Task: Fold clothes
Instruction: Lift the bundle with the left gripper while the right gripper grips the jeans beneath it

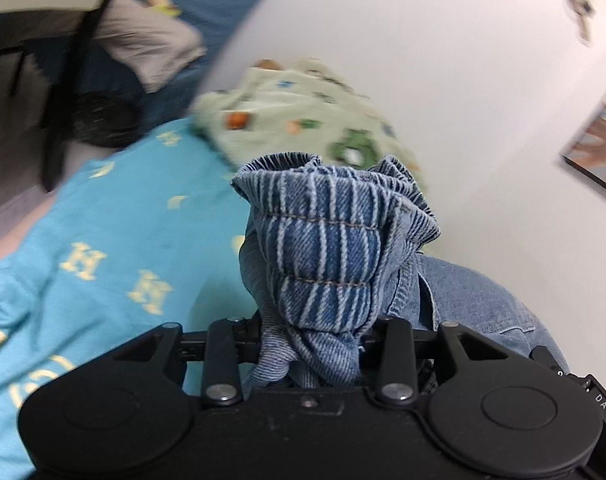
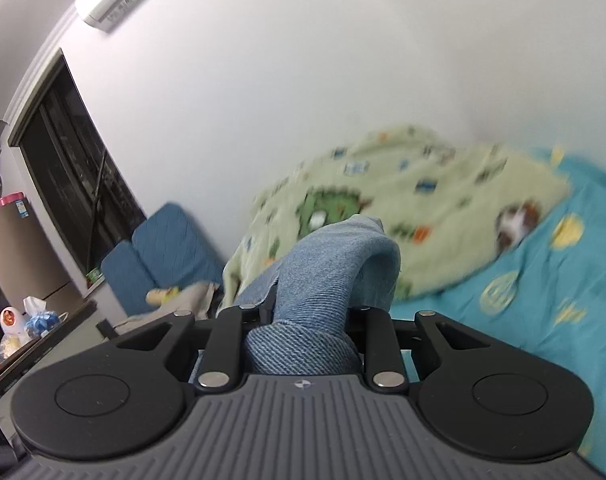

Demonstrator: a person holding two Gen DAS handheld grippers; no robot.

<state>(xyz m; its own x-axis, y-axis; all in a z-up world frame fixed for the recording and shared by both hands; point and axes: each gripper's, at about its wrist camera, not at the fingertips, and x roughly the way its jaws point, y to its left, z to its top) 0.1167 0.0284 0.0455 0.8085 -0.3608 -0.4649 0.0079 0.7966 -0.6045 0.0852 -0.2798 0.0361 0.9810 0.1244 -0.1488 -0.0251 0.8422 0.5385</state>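
Observation:
A blue denim garment [image 1: 323,248] with a gathered, striped elastic waistband bunches up between the jaws of my left gripper [image 1: 315,336], which is shut on it and held above the bed. Plain denim from the same garment [image 1: 483,300] hangs off to the right. In the right wrist view a fold of that denim garment [image 2: 323,280] arches up out of my right gripper [image 2: 303,332], also shut on the cloth. The fingertips of both grippers are hidden under the fabric. Both views are blurred.
A turquoise bedsheet [image 1: 115,240] with yellow prints covers the bed. A pale green patterned blanket [image 2: 415,208] lies heaped against the white wall. Blue cushions [image 2: 163,252], a dark window [image 2: 71,184] and a cluttered side table [image 2: 19,328] stand at the left.

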